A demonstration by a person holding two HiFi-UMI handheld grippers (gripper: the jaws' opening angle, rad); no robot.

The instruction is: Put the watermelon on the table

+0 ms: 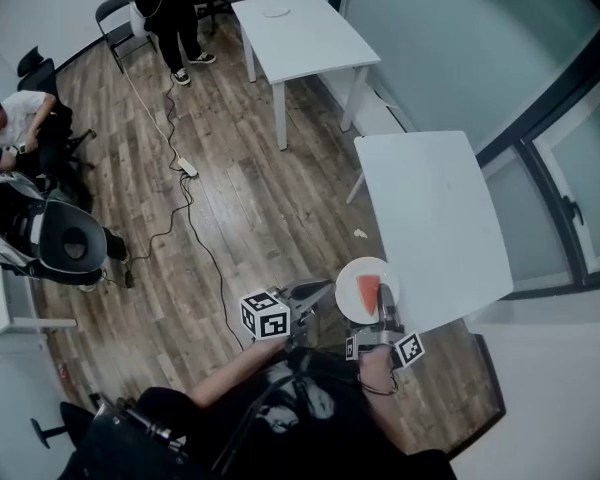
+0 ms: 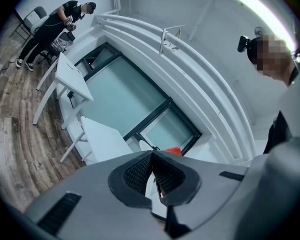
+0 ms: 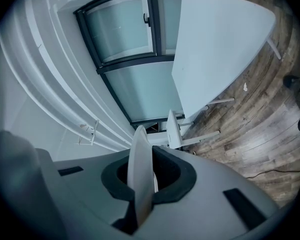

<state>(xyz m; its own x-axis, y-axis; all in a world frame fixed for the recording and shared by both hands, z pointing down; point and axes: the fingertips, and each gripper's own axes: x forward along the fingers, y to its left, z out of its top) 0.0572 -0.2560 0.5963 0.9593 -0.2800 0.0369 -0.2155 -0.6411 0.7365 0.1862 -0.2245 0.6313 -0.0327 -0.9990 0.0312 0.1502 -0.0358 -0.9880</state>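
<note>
A red watermelon slice (image 1: 367, 290) lies on a small white plate (image 1: 352, 274). My right gripper (image 1: 385, 300) is shut on the plate's near rim, and in the right gripper view the plate (image 3: 140, 174) stands edge-on between the pads. It is held at the near corner of the white table (image 1: 435, 218), which also shows ahead in the right gripper view (image 3: 215, 44). My left gripper (image 1: 320, 290) sits just left of the plate with its jaws shut and tips touching (image 2: 151, 155). Nothing shows between them. Beyond them the watermelon slice (image 2: 173, 149) is visible.
A second white table (image 1: 300, 33) stands further off with a small dish on it. A person stands at the top left (image 1: 165, 8), and another sits at the left (image 1: 10, 118) near an office chair (image 1: 70, 240). A cable with a power strip (image 1: 187, 166) runs across the wooden floor.
</note>
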